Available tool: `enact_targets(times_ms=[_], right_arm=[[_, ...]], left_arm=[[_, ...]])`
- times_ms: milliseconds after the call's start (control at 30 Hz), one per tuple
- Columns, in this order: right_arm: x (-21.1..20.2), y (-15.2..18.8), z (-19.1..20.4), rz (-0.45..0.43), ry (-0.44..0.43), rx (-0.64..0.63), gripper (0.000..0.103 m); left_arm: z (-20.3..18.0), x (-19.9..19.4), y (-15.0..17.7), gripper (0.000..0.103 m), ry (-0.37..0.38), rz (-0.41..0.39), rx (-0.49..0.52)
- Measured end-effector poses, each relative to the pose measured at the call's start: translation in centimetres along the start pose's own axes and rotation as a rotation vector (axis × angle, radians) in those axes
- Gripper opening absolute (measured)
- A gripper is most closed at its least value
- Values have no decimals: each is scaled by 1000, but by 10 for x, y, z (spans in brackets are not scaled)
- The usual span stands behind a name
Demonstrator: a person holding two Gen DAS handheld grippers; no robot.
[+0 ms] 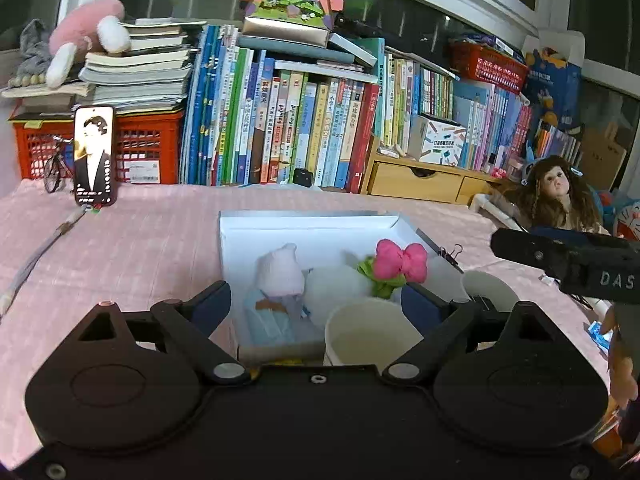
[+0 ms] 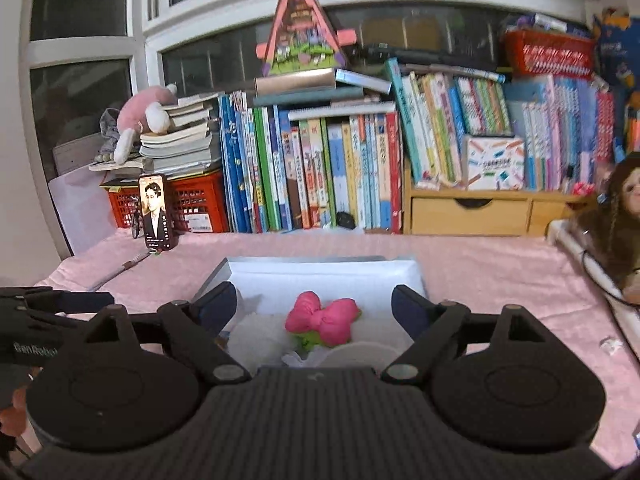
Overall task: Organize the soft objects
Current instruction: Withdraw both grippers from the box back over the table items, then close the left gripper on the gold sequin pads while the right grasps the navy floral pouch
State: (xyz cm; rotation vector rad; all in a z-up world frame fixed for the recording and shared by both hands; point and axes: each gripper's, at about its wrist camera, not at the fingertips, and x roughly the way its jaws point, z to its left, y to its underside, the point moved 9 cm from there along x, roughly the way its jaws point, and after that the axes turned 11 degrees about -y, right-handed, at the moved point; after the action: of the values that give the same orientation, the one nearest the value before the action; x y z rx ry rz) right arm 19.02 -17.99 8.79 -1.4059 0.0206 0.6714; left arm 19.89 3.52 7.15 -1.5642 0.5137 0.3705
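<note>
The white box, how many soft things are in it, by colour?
In the white box, left wrist view:
Pink: 2, the bright pink bow and the pale pink hat
White: 1, the fluffy white ball
Green: 1, the green cloth under the bow
Light blue: 1, the light blue cloth
Total: 5

Both grippers are open.

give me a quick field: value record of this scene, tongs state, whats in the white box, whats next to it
left tongs: open, empty, over the near end of the box
right tongs: open, empty, framing the pink bow
container: white box, lid off, on the pink tablecloth
in box: pink bow on a green piece, white fluffy item, doll in pale hat
beside box: two paper cups, near right side
background: phone propped upright, long-haired doll at far right
</note>
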Motion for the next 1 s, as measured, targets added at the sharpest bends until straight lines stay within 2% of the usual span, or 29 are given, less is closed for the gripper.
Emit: enact_targets(times_ms=[333, 633, 733, 1000], right_arm=[[-28, 44, 1, -51, 42, -15, 93], [-41, 79, -6, -82, 143, -49, 96], [-40, 94, -5, -65, 169, -91, 97], [-35, 127, 3, 8, 139, -134, 96]], left_arm=[[9, -15, 44, 94, -52, -18, -17], [11, -19, 85, 94, -95, -8, -11], [10, -18, 96, 94, -104, -7, -19], [3, -8, 119, 94, -131, 11, -30]])
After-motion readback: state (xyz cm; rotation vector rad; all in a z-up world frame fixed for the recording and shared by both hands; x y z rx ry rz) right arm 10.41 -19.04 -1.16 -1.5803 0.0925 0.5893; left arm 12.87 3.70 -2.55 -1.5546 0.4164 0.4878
